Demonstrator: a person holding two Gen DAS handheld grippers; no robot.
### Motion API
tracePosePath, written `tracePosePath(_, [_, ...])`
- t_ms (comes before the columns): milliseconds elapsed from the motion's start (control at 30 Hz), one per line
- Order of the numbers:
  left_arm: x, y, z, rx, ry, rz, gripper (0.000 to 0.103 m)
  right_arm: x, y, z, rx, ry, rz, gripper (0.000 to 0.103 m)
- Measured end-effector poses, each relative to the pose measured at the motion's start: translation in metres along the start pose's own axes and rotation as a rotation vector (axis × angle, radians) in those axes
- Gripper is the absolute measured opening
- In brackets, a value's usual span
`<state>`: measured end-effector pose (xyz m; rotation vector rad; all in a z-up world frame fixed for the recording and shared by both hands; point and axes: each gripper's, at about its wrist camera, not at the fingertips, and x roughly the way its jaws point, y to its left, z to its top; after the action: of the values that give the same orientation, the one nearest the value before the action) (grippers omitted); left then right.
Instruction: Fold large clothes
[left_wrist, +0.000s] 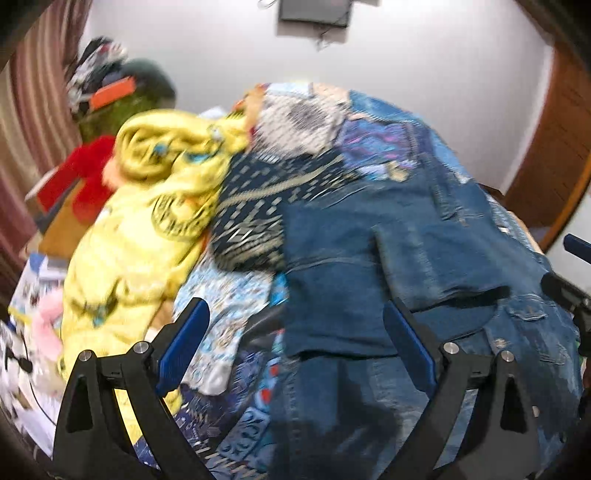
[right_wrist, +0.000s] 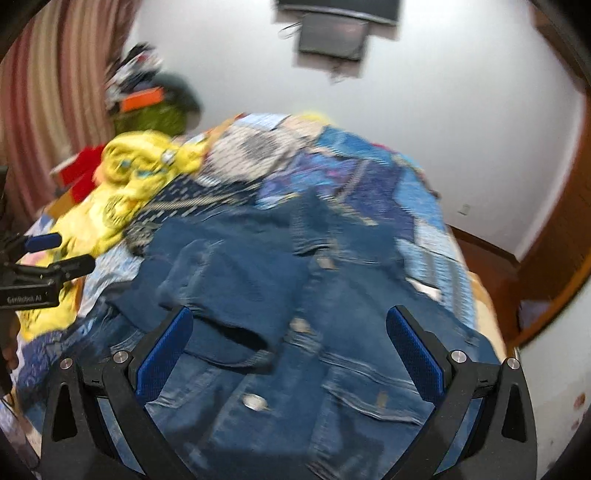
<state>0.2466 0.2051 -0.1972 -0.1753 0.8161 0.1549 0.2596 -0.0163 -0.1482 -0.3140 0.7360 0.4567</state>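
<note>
A blue denim jacket (left_wrist: 399, 266) lies spread on the bed, partly folded over itself; in the right wrist view the jacket (right_wrist: 295, 295) fills the middle, with a metal button and chest pockets near the bottom. My left gripper (left_wrist: 295, 317) is open and empty, just above the jacket's left edge. My right gripper (right_wrist: 290, 325) is open and empty, above the jacket's front. The left gripper also shows at the left edge of the right wrist view (right_wrist: 59, 254), and the right gripper shows at the right edge of the left wrist view (left_wrist: 569, 266). Both views are blurred.
A crumpled yellow garment (left_wrist: 147, 221) and a dark patterned cloth (left_wrist: 258, 214) lie left of the jacket on a blue patchwork bedspread (right_wrist: 424, 221). A red item (left_wrist: 85, 173) and a pile of things (left_wrist: 110, 92) stand by the striped curtain. A wooden door (left_wrist: 554, 147) is at right.
</note>
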Motion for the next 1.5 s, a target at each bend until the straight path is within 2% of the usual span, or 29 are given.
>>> tracePosePath(200, [0.023, 0.022, -0.015, -0.027, 0.049, 0.017, 0.095, 0.064, 0.047, 0.005, -0.179, 0.161, 0.126, 0.103])
tracePosePath(333, [0.032, 0.028, -0.019, -0.035, 0.061, 0.015, 0.095, 0.090, 0.066, 0.003, -0.277, 0.227, 0.146, 0.102])
tracePosePath(467, [0.038, 0.032, -0.021, -0.050, 0.075, 0.000, 0.095, 0.110, 0.078, 0.003, -0.348, 0.260, 0.128, 0.092])
tracePosePath(600, [0.039, 0.029, -0.021, -0.044, 0.080, 0.002, 0.095, 0.122, 0.075, 0.005, -0.349, 0.292, 0.169, 0.087])
tracePosePath(700, [0.038, 0.026, -0.022, -0.035, 0.084, 0.004, 0.095, 0.127, 0.069, 0.006, -0.295, 0.311, 0.233, 0.068])
tracePosePath(767, [0.036, 0.022, -0.022, -0.025, 0.086, 0.005, 0.095, 0.123, 0.063, 0.009, -0.251, 0.301, 0.254, 0.047])
tracePosePath(800, [0.035, 0.021, -0.021, -0.021, 0.087, 0.006, 0.095, 0.122, 0.061, 0.011, -0.228, 0.298, 0.274, 0.042])
tracePosePath(867, [0.033, 0.017, -0.020, -0.008, 0.086, 0.011, 0.095, 0.113, 0.054, 0.015, -0.179, 0.276, 0.314, 0.021])
tracePosePath(900, [0.032, 0.014, -0.019, -0.002, 0.085, 0.012, 0.095, 0.108, 0.050, 0.016, -0.152, 0.251, 0.312, 0.018])
tracePosePath(1000, [0.026, 0.005, -0.013, 0.017, 0.077, 0.017, 0.095, 0.096, 0.038, 0.020, -0.059, 0.205, 0.335, 0.016])
tracePosePath(1233, [0.007, -0.027, 0.005, 0.086, 0.037, 0.010, 0.095, 0.056, -0.009, 0.025, 0.069, 0.086, 0.322, 0.014])
tracePosePath(1333, [0.001, -0.048, 0.015, 0.109, 0.032, -0.018, 0.095, 0.033, -0.038, 0.024, 0.137, 0.023, 0.299, 0.014])
tracePosePath(1500, [0.005, -0.094, 0.029, 0.160, 0.035, -0.072, 0.095, 0.010, -0.088, 0.008, 0.273, -0.024, 0.285, 0.014])
